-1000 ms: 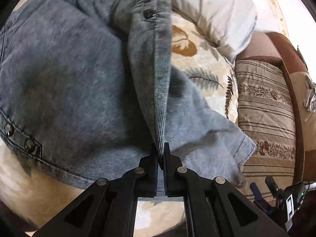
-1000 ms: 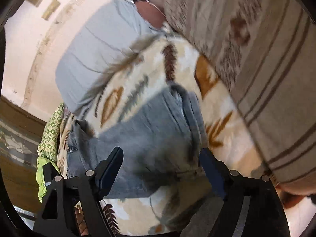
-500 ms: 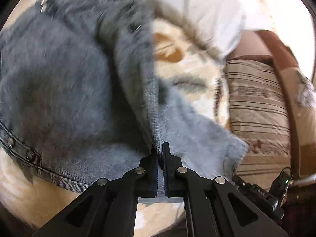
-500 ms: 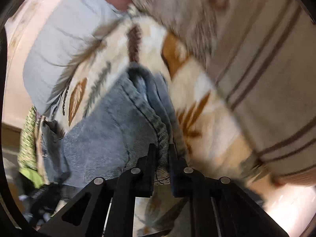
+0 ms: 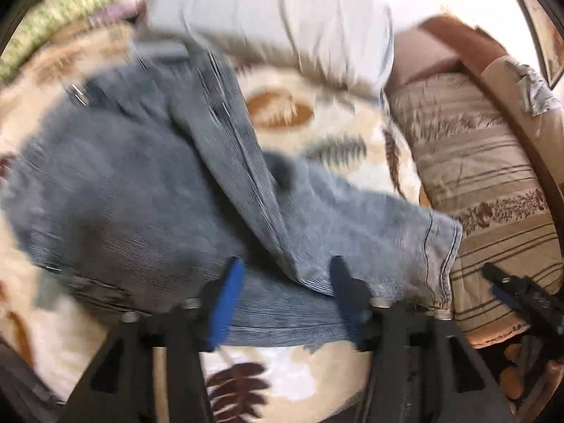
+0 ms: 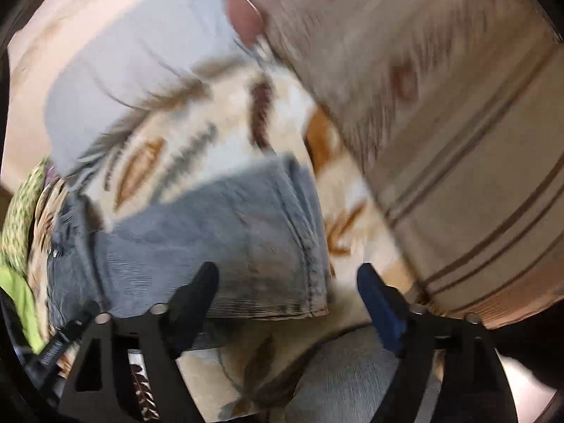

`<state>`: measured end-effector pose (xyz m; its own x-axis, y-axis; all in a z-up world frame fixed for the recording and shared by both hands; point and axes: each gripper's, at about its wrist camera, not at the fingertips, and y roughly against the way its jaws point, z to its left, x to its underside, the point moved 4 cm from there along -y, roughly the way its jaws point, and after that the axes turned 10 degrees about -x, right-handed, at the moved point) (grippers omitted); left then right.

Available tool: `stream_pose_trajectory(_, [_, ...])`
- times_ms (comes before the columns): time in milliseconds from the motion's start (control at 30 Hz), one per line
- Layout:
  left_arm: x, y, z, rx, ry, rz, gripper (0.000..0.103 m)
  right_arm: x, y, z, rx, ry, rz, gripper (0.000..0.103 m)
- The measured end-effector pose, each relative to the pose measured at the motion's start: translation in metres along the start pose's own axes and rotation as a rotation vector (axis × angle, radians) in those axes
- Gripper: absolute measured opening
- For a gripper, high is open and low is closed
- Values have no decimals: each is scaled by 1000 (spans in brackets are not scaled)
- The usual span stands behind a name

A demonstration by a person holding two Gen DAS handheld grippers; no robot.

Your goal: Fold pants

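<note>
At the far left of the left wrist view a green patterned cloth [image 5: 53, 10] lies at the edge of the cream leaf-print blanket [image 5: 317, 134] that covers the bed. The pants [image 5: 116, 204], grey-blue denim, lie spread on this blanket: the wide upper part to the left, a folded band of fabric running on a slant through the middle, and a leg with a stitched hem [image 5: 444, 257] reaching right toward a striped beige cushion [image 5: 493, 183]. A pale grey pillow [image 5: 289, 17] lies at the far side, beyond the pants. The left tongs [image 5: 287, 271] are released and their jaws are opening; the denim lies below and between them, but the pads press on nothing. At the near right edge of this view the right tongs [image 5: 507, 285] show small and dark over the cushion.

In the right wrist view the green cloth [image 6: 17, 218] is again at the left edge, next to the waist end of the pants [image 6: 218, 232]. The leg lies across the middle on the blanket [image 6: 225, 127], its hem [image 6: 313, 264] just left of the gap between the jaws. The right tongs [image 6: 287, 282] are released too, jaws opening wide; the left finger [image 6: 197, 289] stands over the denim, the right finger [image 6: 377, 292] over bare blanket. The pillow [image 6: 134, 67] lies far left and the striped cushion [image 6: 458, 134] fills the right side. Both views are blurred by motion.
</note>
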<state>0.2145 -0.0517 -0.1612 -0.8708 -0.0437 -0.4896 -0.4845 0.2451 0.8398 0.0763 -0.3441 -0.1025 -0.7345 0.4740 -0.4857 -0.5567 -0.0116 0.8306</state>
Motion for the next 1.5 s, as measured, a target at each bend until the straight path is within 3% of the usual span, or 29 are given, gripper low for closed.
stream_pose_trajectory(67, [2,22,15,-29,12,-54,64,0,19,24,-56,63,-57,89])
stream_pose_trajectory(133, [7,36,31,-36,43,-70,65,4,28,55,-187,122,-80,89])
stream_pose_trajectory(267, [7,47,59,-54,115,-63,65,15,21,107,-373,202,-43,89])
stream_pose_trajectory(467, [-20,54,94,-89,201,-53,65,9,-10,172,-543,207,49,89])
stream_pose_trajectory(733, [-112,2,126,-30,299,-14,65,-16,-67,233,-550,290,171,89])
stream_pose_trajectory(933, [-179,-65,134,70,316,9,65,-42,-113,264,-545,320,208,88])
stream_pose_trajectory(1033, [-179,-96,146,123,338,15,65,-50,-147,280,-577,307,260,76])
stream_pose_trajectory(1100, [-175,-116,154,138,369,73,63,-55,-168,287,-561,299,278,66])
stream_pose_trajectory(1233, [-182,-129,162,190,385,80,64,-62,-206,301,-554,274,300,55])
stream_pose_trajectory(1267, [-184,-131,164,187,379,73,64,-61,-213,304,-562,278,310,41])
stream_pose_trajectory(1300, [-185,-130,164,183,375,69,64,-57,-220,305,-556,268,340,12])
stream_pose_trajectory(1333, [-185,-129,163,176,373,68,64,-49,-226,307,-564,254,370,5])
stream_pose_trajectory(1400, [-186,-126,162,176,367,61,64,-39,-218,309,-586,262,350,6])
stream_pose_trajectory(1500, [-190,-118,150,149,327,67,64,-26,-200,311,-549,315,284,5])
